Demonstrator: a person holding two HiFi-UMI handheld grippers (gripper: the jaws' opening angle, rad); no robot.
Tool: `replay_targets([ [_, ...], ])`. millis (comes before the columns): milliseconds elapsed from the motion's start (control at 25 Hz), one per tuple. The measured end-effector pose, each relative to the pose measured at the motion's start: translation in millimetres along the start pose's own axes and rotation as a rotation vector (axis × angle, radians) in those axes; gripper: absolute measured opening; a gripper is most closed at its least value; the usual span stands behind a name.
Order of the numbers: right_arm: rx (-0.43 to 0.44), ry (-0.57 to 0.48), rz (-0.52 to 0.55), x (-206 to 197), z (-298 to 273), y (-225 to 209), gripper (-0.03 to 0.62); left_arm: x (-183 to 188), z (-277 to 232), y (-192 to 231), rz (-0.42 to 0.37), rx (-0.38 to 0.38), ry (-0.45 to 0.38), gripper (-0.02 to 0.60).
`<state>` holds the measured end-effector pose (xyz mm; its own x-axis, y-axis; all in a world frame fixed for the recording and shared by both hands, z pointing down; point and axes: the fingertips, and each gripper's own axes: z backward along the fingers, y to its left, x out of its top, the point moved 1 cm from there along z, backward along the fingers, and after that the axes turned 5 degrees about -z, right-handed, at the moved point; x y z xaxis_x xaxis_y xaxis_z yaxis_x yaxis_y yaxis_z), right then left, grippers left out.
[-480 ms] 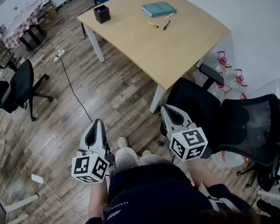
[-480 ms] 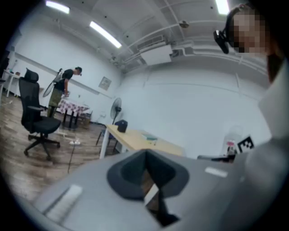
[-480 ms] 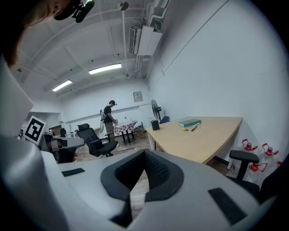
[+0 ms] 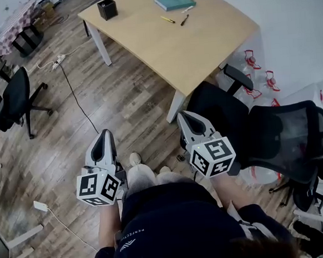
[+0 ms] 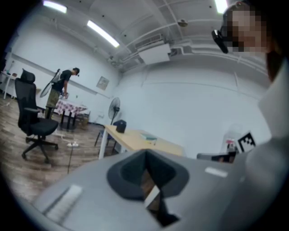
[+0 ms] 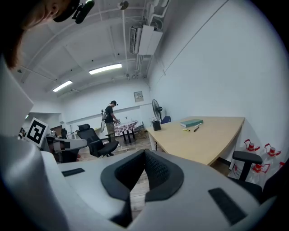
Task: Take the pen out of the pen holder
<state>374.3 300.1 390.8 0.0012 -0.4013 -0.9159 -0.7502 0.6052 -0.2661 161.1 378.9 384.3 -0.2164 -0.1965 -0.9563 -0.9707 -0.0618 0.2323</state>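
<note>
The black pen holder [image 4: 107, 8] stands on the far left corner of the wooden table [image 4: 199, 45]; whether a pen is inside it I cannot tell. A yellow pen [image 4: 168, 20], a black pen [image 4: 184, 20] and a white one [image 4: 187, 9] lie loose beside a teal book [image 4: 174, 1]. Both grippers hang over the floor in front of the person's lap, far short of the table. My left gripper [image 4: 104, 132] and right gripper [image 4: 182, 115] are shut, with nothing held. The right gripper view shows the holder [image 6: 156, 125] far beyond the right gripper [image 6: 145, 152]; the left gripper view shows it [image 5: 120, 126] beyond the left gripper [image 5: 145, 152].
Two black office chairs [image 4: 284, 138] stand close on the right, by the table's near corner. Water bottles [image 4: 257, 73] sit behind them. Another chair [image 4: 12, 101] is at the left. A cable and power strip [image 4: 56, 60] lie on the wooden floor. A person [image 6: 110, 115] stands at a distant table.
The head view has shifted: table, holder and both grippers sit slightly higher and further left in the picture. Both grippers keep their pose side by side, jaws still shut.
</note>
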Motion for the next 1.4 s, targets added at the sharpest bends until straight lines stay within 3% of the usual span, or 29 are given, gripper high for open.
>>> replay_targets([
  [360, 0.010, 0.036, -0.007, 5.6, -40.1, 12.1, 0.002, 7.8, -24.7, 25.8, -0.004, -0.022, 0.027, 0.006],
  [1000, 0.027, 0.058, 0.008, 26.3, -149.1, 58.2, 0.002, 30.7, -61.3, 122.1, -0.002, -0.009, 0.045, 0.006],
  [1400, 0.053, 0.081, 0.048, 24.3, -202.4, 101.5, 0.002, 35.5, -66.8, 176.8, -0.047, -0.021, 0.065, 0.006],
])
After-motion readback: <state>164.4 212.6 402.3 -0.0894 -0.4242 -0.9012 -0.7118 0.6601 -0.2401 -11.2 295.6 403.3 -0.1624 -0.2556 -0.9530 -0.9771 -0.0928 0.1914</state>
